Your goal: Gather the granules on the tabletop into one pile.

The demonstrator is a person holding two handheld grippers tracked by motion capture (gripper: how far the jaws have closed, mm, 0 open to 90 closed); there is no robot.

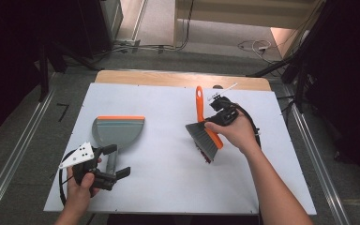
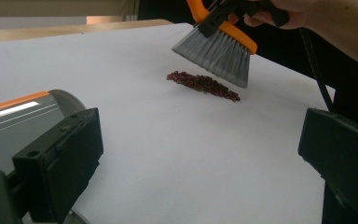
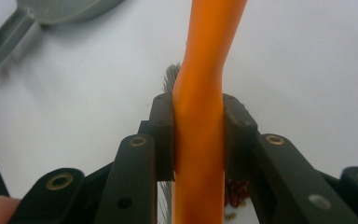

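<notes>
1. My right claw (image 1: 219, 114) is clamped on the orange handle of the brush (image 1: 205, 132), both jaws pressed flat against it in the right gripper view. The bristles hang just above the desk (image 1: 168, 108), not touching as far as I can tell.
2. The thing to clean up is a little strip of dark red crumbs (image 2: 203, 85). It sits right under and just in front of the bristles, on the right half of the desk.
3. My left claw (image 1: 110, 164) is spread wide with nothing in it, parked at the near left, just beside the dustpan (image 1: 117, 132) handle. One jaw looks like it's next to the handle, but I can't say it's touching.
4. The bit that matters: the dustpan lies to the left of the crumbs with bare desk between them, so any sweep would have to go leftward. The crumb strip runs roughly along the brush head, which I reckon is good for pushing it in one go.
5. The dustpan's orange lip points away from me, not toward the crumbs, so my guess is the left claw needs to grab and turn it first.
</notes>
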